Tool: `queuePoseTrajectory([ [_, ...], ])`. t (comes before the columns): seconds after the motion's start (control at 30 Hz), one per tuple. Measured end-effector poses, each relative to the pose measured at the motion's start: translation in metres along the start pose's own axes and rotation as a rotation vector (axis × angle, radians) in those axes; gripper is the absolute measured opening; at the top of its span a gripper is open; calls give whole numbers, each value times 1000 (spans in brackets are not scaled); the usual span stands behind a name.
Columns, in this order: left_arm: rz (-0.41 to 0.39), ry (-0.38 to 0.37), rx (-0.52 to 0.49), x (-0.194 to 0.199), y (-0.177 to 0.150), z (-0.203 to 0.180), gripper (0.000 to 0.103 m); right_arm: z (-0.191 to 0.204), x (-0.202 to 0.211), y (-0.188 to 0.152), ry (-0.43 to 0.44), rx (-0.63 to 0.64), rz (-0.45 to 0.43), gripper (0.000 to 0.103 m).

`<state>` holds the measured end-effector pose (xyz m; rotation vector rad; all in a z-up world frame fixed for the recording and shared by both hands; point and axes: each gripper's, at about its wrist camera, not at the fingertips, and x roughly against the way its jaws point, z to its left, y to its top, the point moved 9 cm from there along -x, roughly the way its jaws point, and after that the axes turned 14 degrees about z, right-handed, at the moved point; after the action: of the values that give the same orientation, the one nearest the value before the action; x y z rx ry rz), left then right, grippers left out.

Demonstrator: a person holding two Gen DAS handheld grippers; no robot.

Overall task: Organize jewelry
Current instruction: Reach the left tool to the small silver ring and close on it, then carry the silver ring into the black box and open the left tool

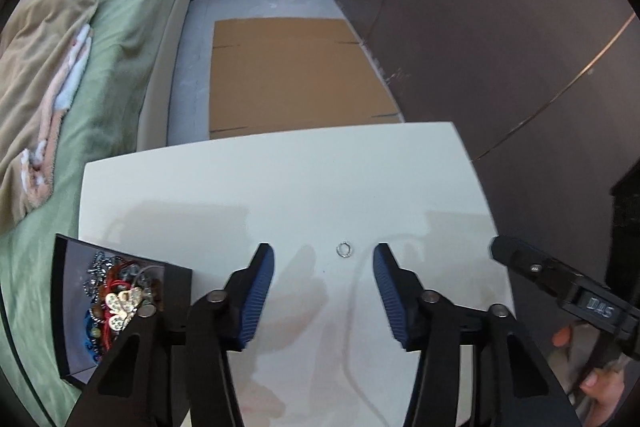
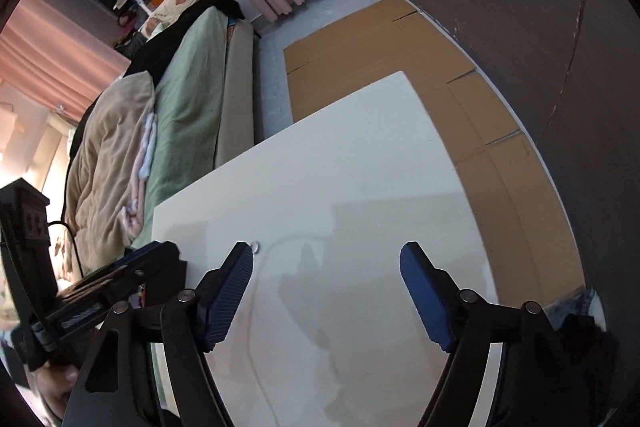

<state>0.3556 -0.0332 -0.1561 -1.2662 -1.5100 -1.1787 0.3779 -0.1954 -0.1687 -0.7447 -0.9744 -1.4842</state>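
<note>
A green-sheeted bed (image 1: 132,39) runs along the left of a white table (image 1: 280,179), with flattened cardboard (image 1: 296,75) on the floor beyond. Near left sits a black box (image 1: 68,307) heaped with jewelry (image 1: 120,299) — the left gripper (image 1: 324,259) hangs part-open and empty, a small silver ring (image 1: 344,249) on the table just beyond its tips. The right gripper (image 2: 326,255) stands wider — also empty.
</note>
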Motion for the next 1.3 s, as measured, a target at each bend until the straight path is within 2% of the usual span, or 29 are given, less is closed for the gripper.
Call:
queuePoseTrajectory([
  [0.13, 41, 27, 11, -23, 3, -5, 41, -16, 2, 3, 8, -31, -4, 77],
  [0.2, 67, 41, 17, -36, 2, -7, 36, -22, 5, 4, 18, -44, -7, 72],
  [0.27, 83, 49, 26, -46, 2, -8, 33, -30, 6, 4, 17, -58, -5, 72],
  [0.53, 96, 94, 9, -62, 4, -21, 32, -47, 14, 5, 15, -80, -20, 72],
  [0.6, 104, 126, -4, -66, 3, -24, 21, -49, 16, 5, 23, -82, -22, 72],
  [0.67, 97, 147, -6, -69, 2, -26, 20, -49, 17, 5, 29, -80, -22, 70],
  [0.73, 89, 173, -9, -70, 3, -26, 14, -48, 17, 6, 34, -77, -17, 64],
  [0.8, 83, 161, 1, -70, 3, -25, 13, -47, 16, 5, 46, -79, -10, 61],
  [0.93, 87, 142, -9, -63, -3, -25, 13, -37, 18, 3, 49, -62, -11, 61],
  [1.13, 42, 122, -14, -25, -15, -17, 13, -18, 17, 0, 60, -33, -5, 61],
  [1.3, -2, 114, -9, 11, -25, 0, 13, 12, 18, -5, 73, 17, -4, 61],
])
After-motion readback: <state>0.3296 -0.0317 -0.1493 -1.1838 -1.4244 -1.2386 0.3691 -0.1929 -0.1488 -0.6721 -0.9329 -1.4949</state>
